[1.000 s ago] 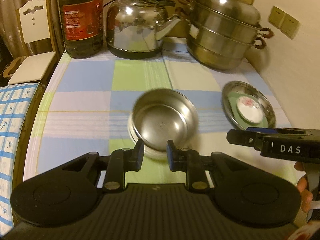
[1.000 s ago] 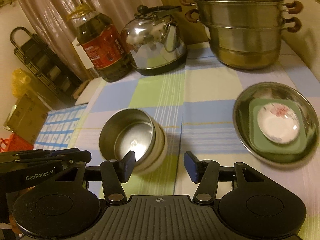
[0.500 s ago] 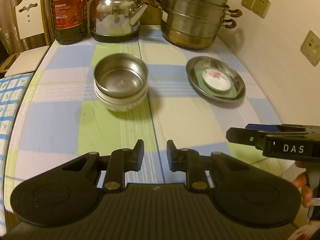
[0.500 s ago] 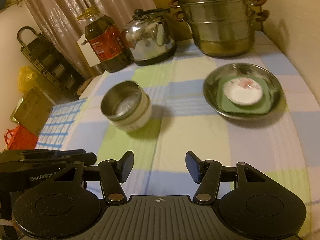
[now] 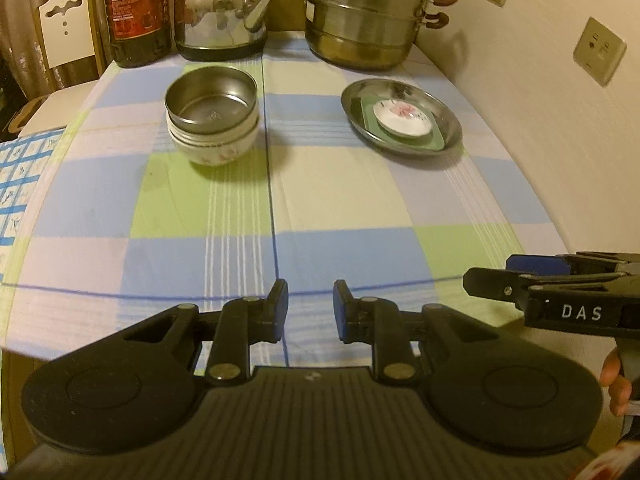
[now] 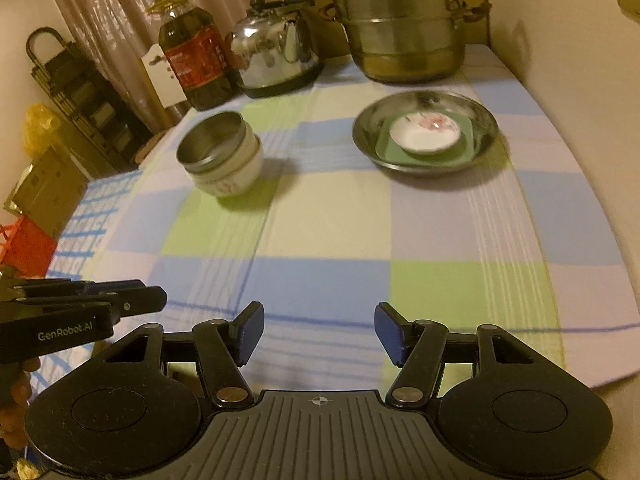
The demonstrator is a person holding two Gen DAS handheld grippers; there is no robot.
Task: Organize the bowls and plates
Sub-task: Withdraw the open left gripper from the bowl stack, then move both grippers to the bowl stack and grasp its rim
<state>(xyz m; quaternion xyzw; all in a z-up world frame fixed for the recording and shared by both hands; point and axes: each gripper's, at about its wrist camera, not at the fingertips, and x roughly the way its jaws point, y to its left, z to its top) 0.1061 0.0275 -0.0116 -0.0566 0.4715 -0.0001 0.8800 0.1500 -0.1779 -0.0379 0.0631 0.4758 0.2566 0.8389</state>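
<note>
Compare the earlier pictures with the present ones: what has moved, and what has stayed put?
Both grippers have drawn back from the bowl stack; left gripper empty, right gripper opening, empty. The stack, steel plate with its dishes, kettle and steamer stayed put.

Left gripper [image 5: 307,304] narrowly parted, empty, right gripper [image 6: 319,330] opening, empty
</note>
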